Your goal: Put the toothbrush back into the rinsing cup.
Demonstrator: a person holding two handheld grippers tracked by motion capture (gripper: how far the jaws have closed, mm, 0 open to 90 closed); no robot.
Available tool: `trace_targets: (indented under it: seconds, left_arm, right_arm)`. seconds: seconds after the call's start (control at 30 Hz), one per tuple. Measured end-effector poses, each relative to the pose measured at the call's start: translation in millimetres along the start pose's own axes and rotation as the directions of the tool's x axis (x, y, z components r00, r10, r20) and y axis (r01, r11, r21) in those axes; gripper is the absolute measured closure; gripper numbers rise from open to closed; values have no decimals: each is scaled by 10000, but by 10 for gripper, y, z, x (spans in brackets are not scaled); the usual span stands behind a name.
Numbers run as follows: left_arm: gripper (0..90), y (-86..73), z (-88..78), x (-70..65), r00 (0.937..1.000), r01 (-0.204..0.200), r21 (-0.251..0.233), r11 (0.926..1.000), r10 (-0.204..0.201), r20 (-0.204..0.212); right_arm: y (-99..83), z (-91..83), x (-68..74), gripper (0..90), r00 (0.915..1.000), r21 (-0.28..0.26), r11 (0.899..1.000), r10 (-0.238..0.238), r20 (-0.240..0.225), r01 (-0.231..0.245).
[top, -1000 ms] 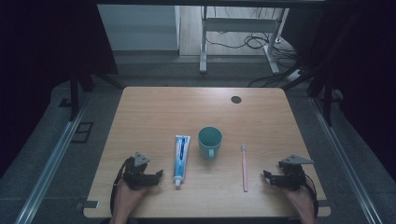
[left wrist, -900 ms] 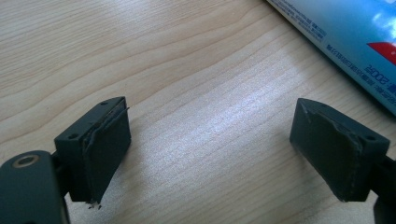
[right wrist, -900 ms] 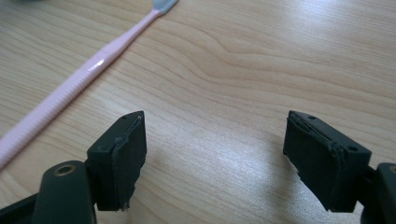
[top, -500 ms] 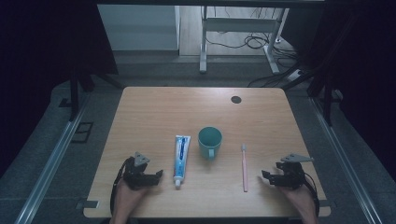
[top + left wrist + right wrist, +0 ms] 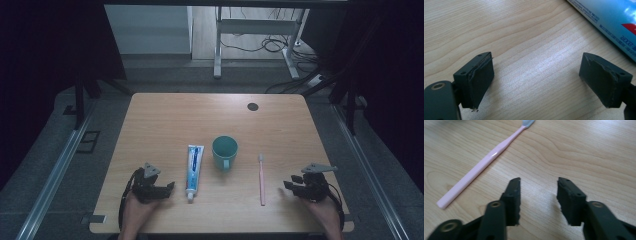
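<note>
Two hand-held grippers are seen resting low in the high view, the left gripper (image 5: 167, 187) at lower left and the right gripper (image 5: 289, 184) at lower right, both with jaws spread and nothing held. Between them, at centre frame, a toothpaste tube (image 5: 194, 165), a green cup (image 5: 224, 152) and a pink toothbrush (image 5: 261, 178) are laid side by side on the wooden table (image 5: 165, 120), apart from one another. No pickup appears to have been begun; a reach toward the nearest item, tube or brush, is judged to be called for next.
</note>
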State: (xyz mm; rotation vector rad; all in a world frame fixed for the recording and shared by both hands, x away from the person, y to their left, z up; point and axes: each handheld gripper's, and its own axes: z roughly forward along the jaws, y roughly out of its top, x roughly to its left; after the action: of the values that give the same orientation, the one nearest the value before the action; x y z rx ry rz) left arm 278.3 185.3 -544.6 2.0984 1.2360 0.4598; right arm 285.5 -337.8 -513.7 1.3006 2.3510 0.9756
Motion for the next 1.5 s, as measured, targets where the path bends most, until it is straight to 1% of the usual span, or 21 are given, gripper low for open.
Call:
trace_targets:
  seconds: [0.17,0.23,0.27,0.33,0.43,0.47,0.6,0.73,0.83,1.07,1.13,1.17,1.33,1.47,1.5]
  left_arm:
    - [127,2,2,-1,10000,25,9,10000,-25,-9]
    - [127,2,2,-2,10000,35,7,10000,-35,-13]
    - [127,2,2,-2,10000,38,4,10000,-38,-23]
    - [126,3,2,-2,10000,40,6,10000,-40,-16]
    - [127,3,3,-2,10000,37,5,10000,-37,-15]
    - [127,3,2,-2,10000,32,7,10000,-32,-16]
    - [127,3,2,-1,10000,18,13,10000,-18,-20]
    - [127,3,2,-1,10000,25,9,10000,-25,-20]
    - [127,3,2,-2,10000,28,8,10000,-28,-20]
    - [126,3,2,-2,10000,27,7,10000,-27,-18]
    - [127,3,3,-2,10000,28,4,10000,-28,-28]
    - [127,3,3,-2,10000,27,6,10000,-27,-18]
    - [127,3,2,-1,10000,24,7,10000,-24,-20]
    - [126,3,2,-2,10000,25,9,10000,-25,-22]
    - [126,3,2,-2,10000,25,8,10000,-25,-21]
  right_arm:
    - [35,12,54,753,9994,126,9996,-237,-262,240]
    - [54,16,75,815,9988,109,9996,-237,-438,242]
    - [68,19,85,845,9977,101,9996,-272,-616,279]
    - [90,25,108,890,9966,94,9994,-315,-759,323]
    - [123,41,144,897,9954,108,9990,-413,-863,424]
    - [158,59,181,898,9934,148,9985,-505,-1029,523]
    - [216,90,246,898,9894,154,9979,-611,-1320,636]
    - [276,138,324,898,9834,128,9965,-792,-1631,823]
    - [310,186,396,898,9781,173,9959,-842,-1905,891]
    - [337,308,523,897,9691,298,9938,-975,-2267,1069]
    - [339,320,536,898,9683,289,9935,-1004,-2286,1098]
    - [343,357,577,898,9660,346,9930,-1013,-2379,1127]
    - [331,423,637,897,9618,478,9910,-1094,-2509,1252]
    - [307,450,643,897,9620,580,9889,-1187,-2458,1368]
    - [299,449,641,897,9636,591,9894,-1145,-2415,1323]
